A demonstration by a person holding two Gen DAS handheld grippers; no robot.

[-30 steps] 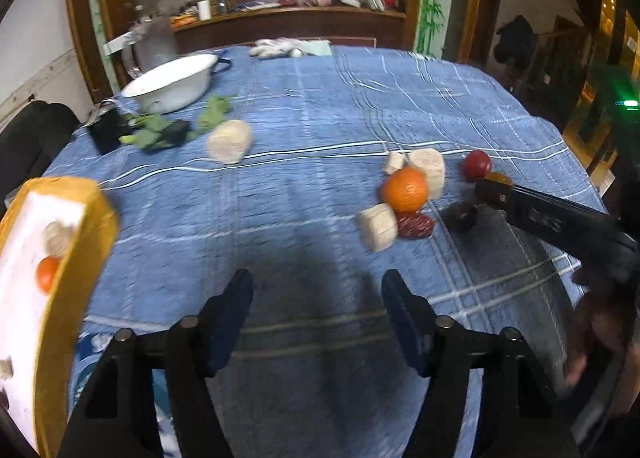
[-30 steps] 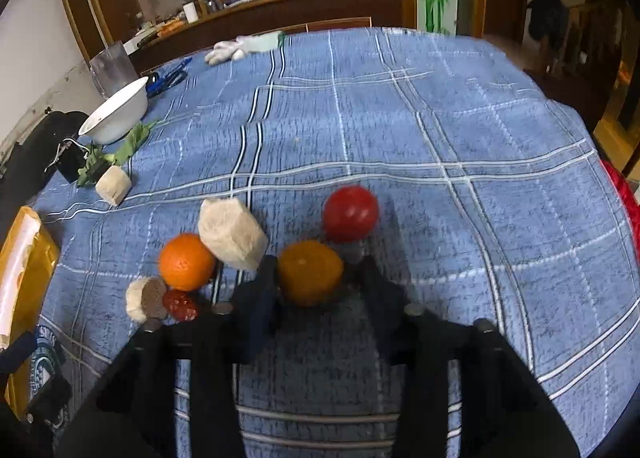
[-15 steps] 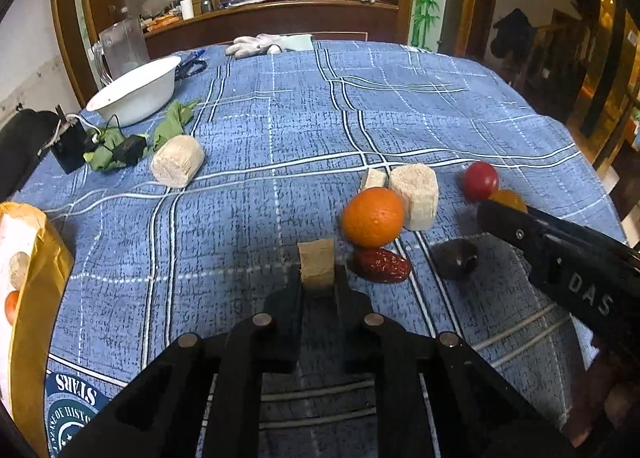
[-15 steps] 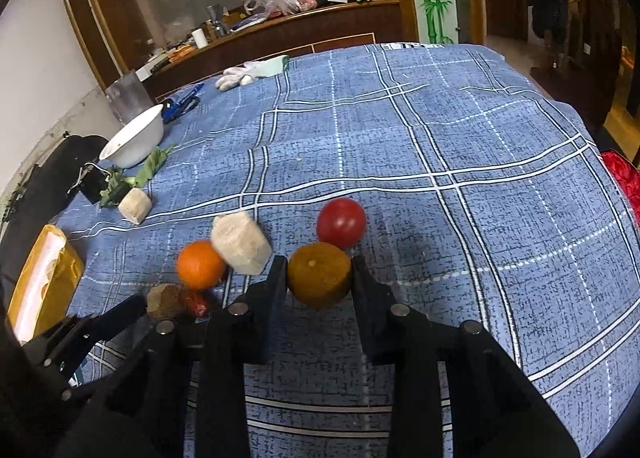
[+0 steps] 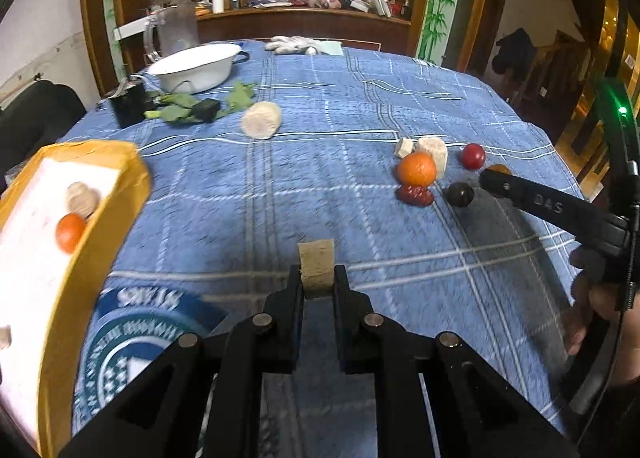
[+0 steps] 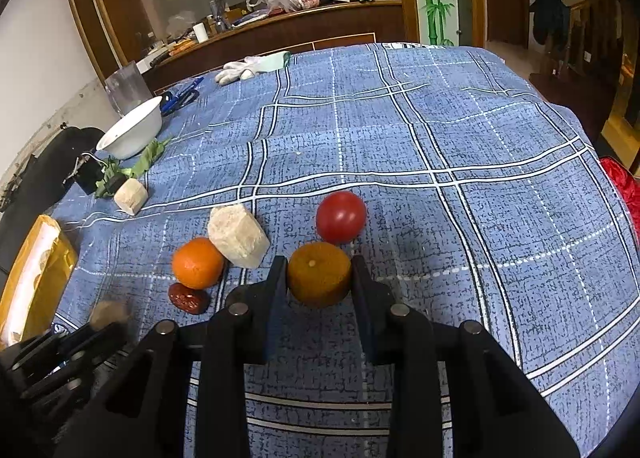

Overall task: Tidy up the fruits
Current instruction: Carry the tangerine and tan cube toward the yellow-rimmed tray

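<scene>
My left gripper [image 5: 317,278] is shut on a small beige chunk [image 5: 316,265] and holds it above the blue cloth, right of the yellow tray [image 5: 96,217]. The tray holds a small orange fruit [image 5: 69,232] and a beige piece [image 5: 82,198]. My right gripper [image 6: 320,272] is shut on a dark orange fruit [image 6: 319,273], just in front of a red tomato [image 6: 341,216]. An orange [image 6: 197,262], a red date [image 6: 187,298] and a pale chunk [image 6: 238,236] lie to its left. A dark round fruit [image 5: 460,193] lies near the right gripper's finger in the left wrist view.
A white bowl [image 5: 196,65] and a clear jug [image 5: 176,27] stand at the far left. Green leaves [image 5: 180,111], a black clip [image 5: 128,103] and another pale chunk [image 5: 261,119] lie near them. White gloves [image 6: 236,71] lie at the far edge. The table drops off at the right.
My left gripper closed on the beige chunk beside the orange, lifted it and carried it left toward the tray. My right gripper closed on the dark orange fruit and keeps hold of it.
</scene>
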